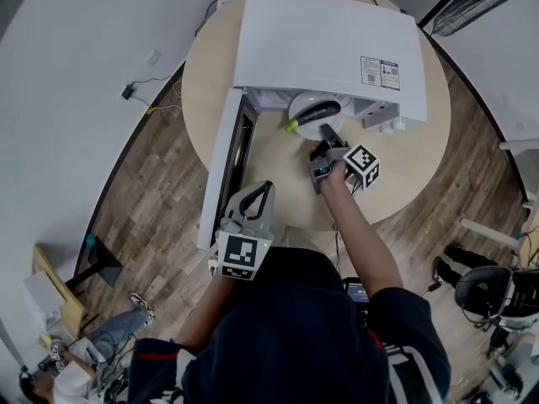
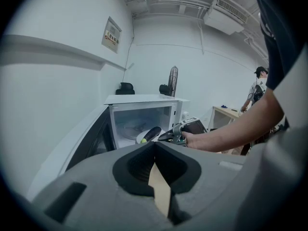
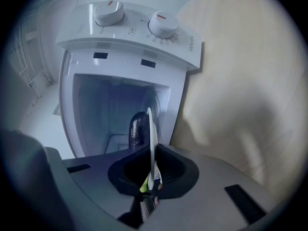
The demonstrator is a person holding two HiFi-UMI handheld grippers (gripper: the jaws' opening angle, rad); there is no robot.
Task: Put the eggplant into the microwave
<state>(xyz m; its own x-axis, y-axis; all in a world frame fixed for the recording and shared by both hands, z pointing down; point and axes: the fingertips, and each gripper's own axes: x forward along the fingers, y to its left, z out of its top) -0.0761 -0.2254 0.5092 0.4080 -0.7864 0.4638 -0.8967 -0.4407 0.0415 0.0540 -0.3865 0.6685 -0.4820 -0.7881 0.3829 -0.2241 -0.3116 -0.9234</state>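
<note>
Eggplant [image 1: 316, 112] is lying on a white plate [image 1: 307, 99] at the mouth of the white microwave [image 1: 328, 45], in the upper centre of the head view, with its green stem end pointing toward the lower left. My right gripper [image 1: 327, 135] is clamping the near rim of that plate. In the right gripper view the plate [image 3: 150, 124] is showing edge-on as a thin white line between the closed jaws. The dark eggplant [image 3: 138, 129] is lying just left of that line, and the microwave's cavity is opening behind it. Two dials [image 3: 109, 12] are sitting across the top of that frame.

The microwave's door [image 1: 221, 171] is standing swung open along the left of centre in the head view. My left gripper [image 1: 266, 188] is hovering just beside the door's lower end, its jaws pressed together with nothing between them. In the left gripper view the eggplant [image 2: 153, 133] is showing at mid-frame in the cavity opening. The round table [image 1: 278, 162] is bearing the microwave.
</note>
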